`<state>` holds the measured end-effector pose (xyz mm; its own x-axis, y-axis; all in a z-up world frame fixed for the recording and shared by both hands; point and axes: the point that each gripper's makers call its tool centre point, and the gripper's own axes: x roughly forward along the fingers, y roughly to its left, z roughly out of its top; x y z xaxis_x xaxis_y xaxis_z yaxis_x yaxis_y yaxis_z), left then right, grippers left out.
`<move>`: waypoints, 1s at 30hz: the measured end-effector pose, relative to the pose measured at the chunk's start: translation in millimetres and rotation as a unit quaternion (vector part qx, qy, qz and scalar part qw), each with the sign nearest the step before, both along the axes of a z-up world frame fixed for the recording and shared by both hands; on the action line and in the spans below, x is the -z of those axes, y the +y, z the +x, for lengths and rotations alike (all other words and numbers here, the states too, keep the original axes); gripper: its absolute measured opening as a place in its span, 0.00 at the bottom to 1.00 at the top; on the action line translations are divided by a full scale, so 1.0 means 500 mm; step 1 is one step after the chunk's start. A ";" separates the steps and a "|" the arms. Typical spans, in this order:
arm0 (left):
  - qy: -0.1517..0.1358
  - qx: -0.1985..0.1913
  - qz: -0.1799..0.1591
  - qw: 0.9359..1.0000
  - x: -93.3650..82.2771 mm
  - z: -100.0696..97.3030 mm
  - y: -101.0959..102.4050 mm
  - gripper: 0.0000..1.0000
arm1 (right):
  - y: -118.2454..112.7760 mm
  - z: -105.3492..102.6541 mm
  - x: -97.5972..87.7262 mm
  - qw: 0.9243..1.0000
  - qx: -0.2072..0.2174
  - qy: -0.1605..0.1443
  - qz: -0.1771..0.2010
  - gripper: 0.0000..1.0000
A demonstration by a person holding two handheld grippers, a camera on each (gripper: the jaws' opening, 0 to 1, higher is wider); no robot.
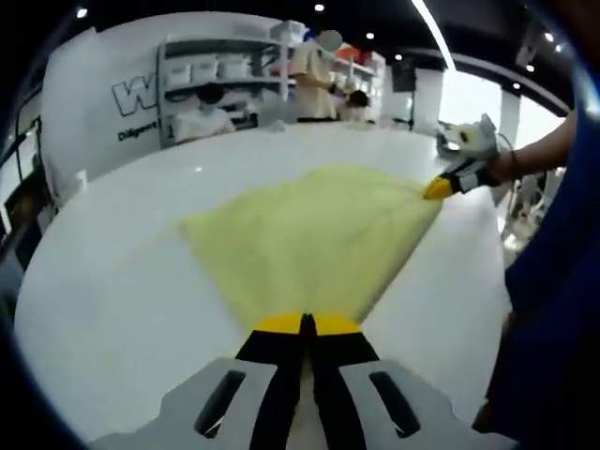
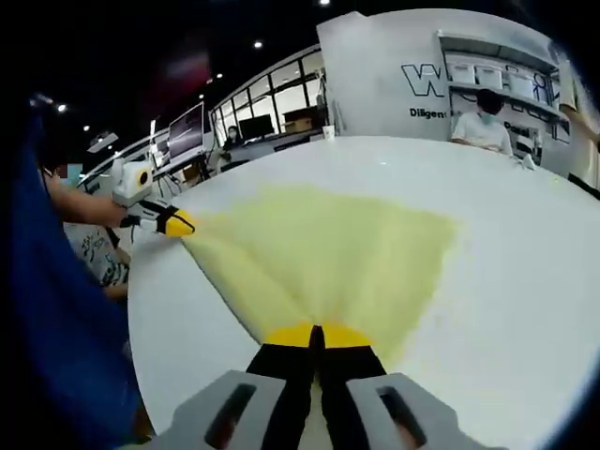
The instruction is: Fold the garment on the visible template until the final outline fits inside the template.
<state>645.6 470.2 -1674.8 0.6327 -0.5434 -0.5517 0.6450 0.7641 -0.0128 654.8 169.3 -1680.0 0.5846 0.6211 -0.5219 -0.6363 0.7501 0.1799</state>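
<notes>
Tools left (image 1: 307,323) and right (image 2: 316,335), both clamped on my limp yellow garment (image 1: 314,239), stretch it over the white surface (image 1: 122,291); corners look the best hold.

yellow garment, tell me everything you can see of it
The yellow garment is a pale, soft-looking cloth spread out on the white table, pulled into a fan shape. Faint creases run along it from the pinched corners. The left gripper is shut on one corner, and the right gripper is shut on another, so that edge is stretched between them. The far corner lies loose on the table. No sleeves, collar or print can be made out.
</notes>
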 end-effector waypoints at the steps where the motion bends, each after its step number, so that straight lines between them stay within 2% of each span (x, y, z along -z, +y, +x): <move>1: 0.000 -0.004 0.000 1.000 -0.001 -0.002 0.003 0.00 | -0.003 -0.002 -0.001 1.000 0.002 -0.002 -0.001 0.00; 7: -0.007 -0.014 0.013 1.000 0.001 -0.006 0.031 0.00 | -0.028 -0.012 0.000 0.999 0.024 -0.007 -0.020 0.00; 9: -0.011 -0.014 0.022 1.000 0.003 -0.008 0.038 0.00 | -0.044 -0.007 0.002 0.999 0.051 -0.001 -0.010 0.00; 12: -0.007 -0.028 0.023 0.999 0.000 -0.016 0.046 0.00 | -0.062 -0.012 -0.002 0.998 0.065 -0.001 -0.012 0.00; 16: 0.005 -0.058 0.026 0.998 0.002 -0.027 0.073 0.00 | -0.074 -0.022 -0.002 0.997 0.068 0.001 -0.032 0.00; 18: 0.002 -0.073 0.027 0.997 -0.002 -0.028 0.097 0.00 | -0.086 -0.026 -0.015 0.997 0.072 -0.004 -0.040 0.00; 19: 0.003 -0.093 0.017 0.996 -0.007 -0.032 0.107 0.01 | -0.088 -0.028 -0.021 0.996 0.074 -0.007 -0.041 0.00; 20: -0.001 -0.112 0.000 0.994 -0.028 -0.041 0.114 0.03 | -0.088 -0.032 -0.048 0.996 0.079 -0.016 -0.030 0.00; 21: -0.003 -0.117 -0.002 0.993 -0.034 -0.043 0.117 0.05 | -0.090 -0.031 -0.060 0.996 0.084 -0.022 -0.022 0.00; 24: -0.023 -0.147 -0.024 0.989 -0.066 -0.054 0.140 0.15 | -0.088 -0.044 -0.093 0.995 0.090 -0.029 -0.020 0.17; 27: -0.032 -0.164 -0.039 0.985 -0.091 -0.073 0.144 0.29 | -0.084 -0.054 -0.098 0.995 0.091 -0.037 -0.023 0.27; 28: -0.036 -0.167 -0.044 0.984 -0.099 -0.083 0.143 0.33 | -0.074 -0.065 -0.116 0.994 0.099 -0.045 -0.010 0.31; 29: -0.037 -0.173 -0.051 0.983 -0.104 -0.093 0.139 0.40 | -0.072 -0.067 -0.118 0.994 0.101 -0.047 -0.008 0.37; 30: -0.035 -0.176 -0.062 0.982 -0.109 -0.102 0.132 0.46 | -0.071 -0.070 -0.117 0.993 0.104 -0.050 -0.005 0.48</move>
<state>594.8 536.3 -1620.1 0.8278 -0.3447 -0.4426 0.3440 0.9351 -0.0849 619.7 134.0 -1621.6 0.7498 0.4763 -0.4592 -0.4811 0.8690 0.1159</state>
